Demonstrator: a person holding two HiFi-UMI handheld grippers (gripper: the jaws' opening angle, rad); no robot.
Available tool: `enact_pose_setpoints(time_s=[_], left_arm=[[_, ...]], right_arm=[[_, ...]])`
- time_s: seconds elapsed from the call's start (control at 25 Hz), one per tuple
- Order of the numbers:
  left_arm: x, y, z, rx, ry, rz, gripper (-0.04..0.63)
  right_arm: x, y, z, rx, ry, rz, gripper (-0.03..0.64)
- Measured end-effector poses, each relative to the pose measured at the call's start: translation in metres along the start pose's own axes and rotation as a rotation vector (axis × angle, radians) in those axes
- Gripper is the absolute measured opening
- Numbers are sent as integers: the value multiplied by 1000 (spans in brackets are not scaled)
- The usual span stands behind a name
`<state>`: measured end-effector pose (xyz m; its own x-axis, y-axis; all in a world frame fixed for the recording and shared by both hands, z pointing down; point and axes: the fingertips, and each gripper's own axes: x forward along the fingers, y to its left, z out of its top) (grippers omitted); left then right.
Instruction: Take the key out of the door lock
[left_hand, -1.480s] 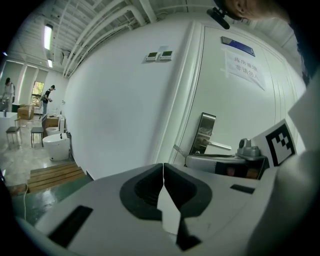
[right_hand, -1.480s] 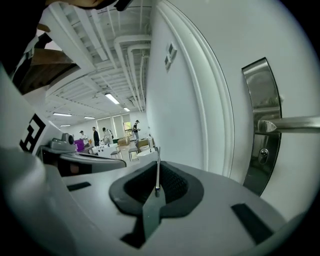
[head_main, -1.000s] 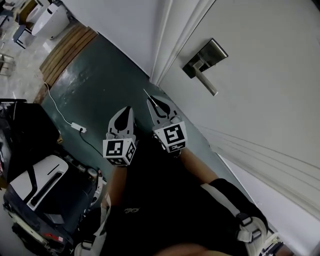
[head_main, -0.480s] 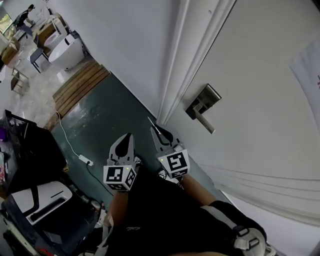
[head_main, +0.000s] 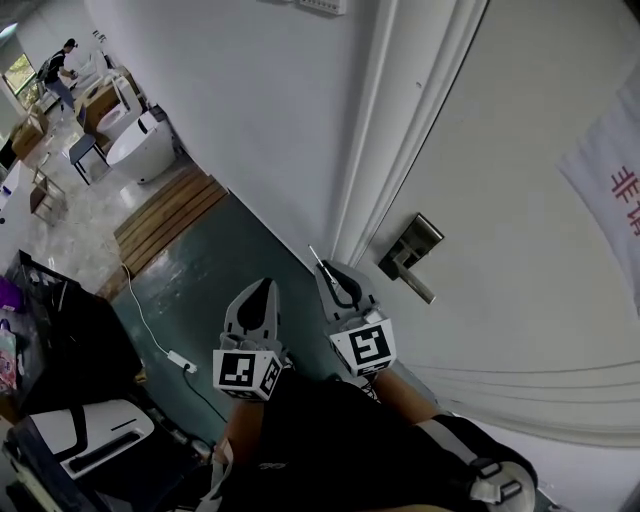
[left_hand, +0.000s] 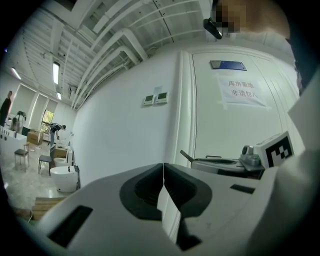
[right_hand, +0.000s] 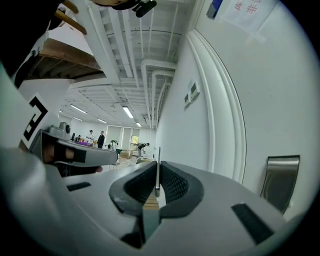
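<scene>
My right gripper (head_main: 328, 268) is shut on a thin metal key (head_main: 316, 256), whose blade sticks out past the fingertips. The right gripper view shows the key (right_hand: 158, 159) pinched edge-on between the dark pads. The gripper hangs just left of the door's metal handle plate (head_main: 412, 246) and its lever (head_main: 420, 286); key and plate are apart. That plate (right_hand: 280, 182) stands at the right of the right gripper view. My left gripper (head_main: 262, 286) is shut with nothing in it, beside the right one. The left gripper view shows its jaws (left_hand: 163, 167) meeting, and the key (left_hand: 186, 155).
The white door (head_main: 520, 300) carries a paper notice (head_main: 612, 178) at the upper right, with the door frame (head_main: 390, 150) and a white wall to its left. Below lie a dark green floor, a power strip (head_main: 180, 360) with its cable, and black cases (head_main: 70, 350) at the left.
Both grippers have risen together, the right one still shut on the key. The door handle now appears lower in the head view, level with the right gripper's tip.
</scene>
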<state>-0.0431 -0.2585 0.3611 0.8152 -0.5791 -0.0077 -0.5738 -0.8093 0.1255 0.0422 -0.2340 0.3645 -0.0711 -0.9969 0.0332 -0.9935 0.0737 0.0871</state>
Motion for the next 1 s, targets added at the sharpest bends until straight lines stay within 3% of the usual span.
enact_pose_setpoints(time_s=[0.12,0.28,0.52,1.0], left_arm=[[3,0,14,25,-26,-16,25],[6,0,24,38,-48,-31,25],[14,-9,28,47,-63,-68,25],[7,-7,22,43,-50,-72,25]], right_arm=[[-1,-5,10,7,6,-18,31],[-4,-12,27,-47,-80,-48,31],[-10,-26,41,-37,-108,-97,31],[-11,-18,31,-13,-78,-112,31]])
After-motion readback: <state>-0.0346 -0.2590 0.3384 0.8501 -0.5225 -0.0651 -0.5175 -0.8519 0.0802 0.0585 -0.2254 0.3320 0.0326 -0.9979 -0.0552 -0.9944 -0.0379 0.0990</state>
